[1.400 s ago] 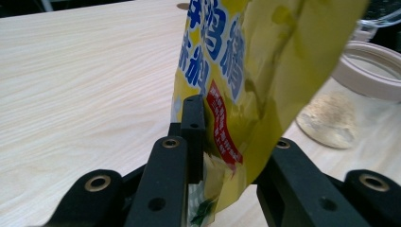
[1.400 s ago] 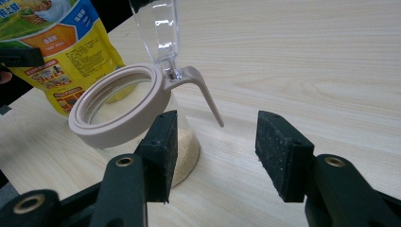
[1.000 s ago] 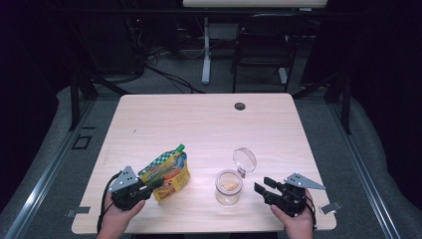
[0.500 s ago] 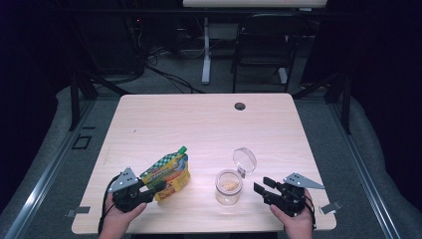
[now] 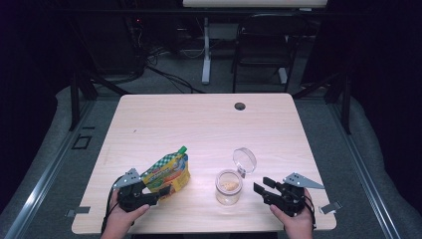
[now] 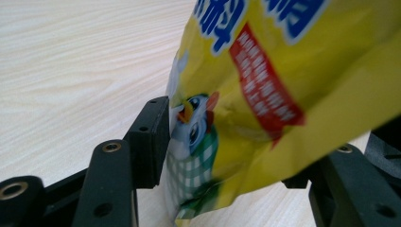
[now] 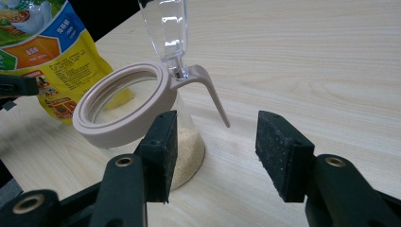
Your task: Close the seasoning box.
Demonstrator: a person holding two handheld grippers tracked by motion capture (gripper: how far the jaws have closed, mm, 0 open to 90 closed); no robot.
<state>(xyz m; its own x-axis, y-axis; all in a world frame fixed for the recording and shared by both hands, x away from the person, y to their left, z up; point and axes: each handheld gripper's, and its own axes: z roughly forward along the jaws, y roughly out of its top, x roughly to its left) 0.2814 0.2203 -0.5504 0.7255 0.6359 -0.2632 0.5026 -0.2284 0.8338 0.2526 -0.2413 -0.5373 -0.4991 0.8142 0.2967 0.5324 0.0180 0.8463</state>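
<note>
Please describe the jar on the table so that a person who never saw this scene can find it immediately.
On the light wooden table, look along the near edge, between the two grippers. The jar stands there, right of the yellow pouch and just ahead of the right gripper. It is the one clear container, with a beige rim, a lid flipped up, and some tan powder at its bottom.

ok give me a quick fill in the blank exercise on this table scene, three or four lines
1. The lid of the clear jar stands ____ on its hinge.
2. The yellow pouch has a ____ cap at its top corner.
3. The left gripper has the ____ between its jaws, which have just been opening.
4. The right gripper rests beside the jar with its jaws ____.

Missing words: open; green; pouch; open
</note>
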